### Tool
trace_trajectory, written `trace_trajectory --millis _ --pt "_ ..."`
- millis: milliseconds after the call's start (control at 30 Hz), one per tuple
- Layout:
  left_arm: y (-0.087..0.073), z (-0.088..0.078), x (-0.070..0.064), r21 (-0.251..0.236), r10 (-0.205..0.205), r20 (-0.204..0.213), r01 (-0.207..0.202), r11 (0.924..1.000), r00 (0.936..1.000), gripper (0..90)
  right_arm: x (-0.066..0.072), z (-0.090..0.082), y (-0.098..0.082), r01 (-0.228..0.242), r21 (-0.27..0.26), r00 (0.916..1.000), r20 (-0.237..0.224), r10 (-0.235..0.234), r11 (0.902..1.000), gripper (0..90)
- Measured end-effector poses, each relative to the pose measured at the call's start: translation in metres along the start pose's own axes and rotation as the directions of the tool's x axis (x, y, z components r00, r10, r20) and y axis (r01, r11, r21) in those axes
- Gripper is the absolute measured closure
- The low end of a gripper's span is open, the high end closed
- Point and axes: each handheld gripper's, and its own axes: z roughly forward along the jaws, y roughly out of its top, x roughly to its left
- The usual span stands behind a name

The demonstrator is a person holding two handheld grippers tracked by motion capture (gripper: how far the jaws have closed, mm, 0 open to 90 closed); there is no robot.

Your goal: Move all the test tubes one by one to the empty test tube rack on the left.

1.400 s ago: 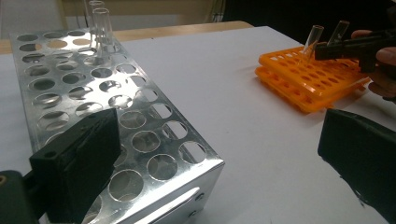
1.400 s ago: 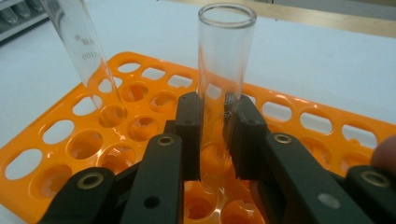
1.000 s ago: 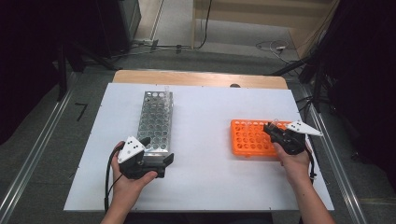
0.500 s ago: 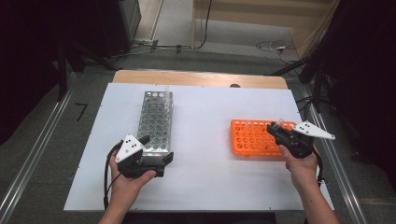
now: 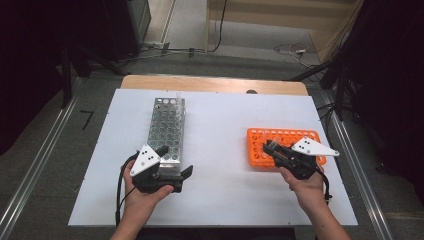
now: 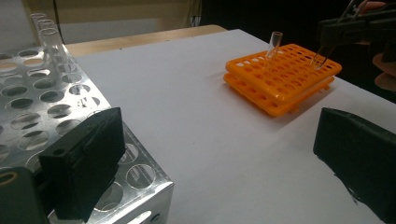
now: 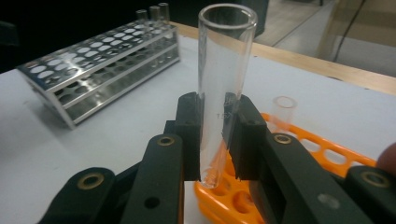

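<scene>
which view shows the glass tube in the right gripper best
The right gripper view: the glass tube stands close up, clamped between the right gripper jaws above the orange rack. The left gripper view shows it small and far off. In the high view it is a faint sliver.
</scene>
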Motion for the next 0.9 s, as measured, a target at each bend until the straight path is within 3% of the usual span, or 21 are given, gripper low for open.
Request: trace_trajectory --millis 300,633,900 --pt "0.005 0.004 -0.011 -0.008 0.011 0.055 -0.011 0.9999 0.9984 4.8 0.028 0.015 -0.003 0.034 0.026 0.9956 -0.088 -0.032 0.9991 73.8" --pt "0.007 0.011 -0.026 0.001 0.026 0.117 -0.027 0.9996 0.9928 7.2 0.061 0.036 -0.011 0.096 0.069 0.9827 -0.166 -0.083 0.993 73.8" --pt "0.009 0.015 -0.037 0.01 0.03 0.116 -0.031 0.9995 0.9928 20.6 0.083 0.046 -0.014 0.142 0.082 0.9674 -0.223 -0.121 0.9865 73.8"
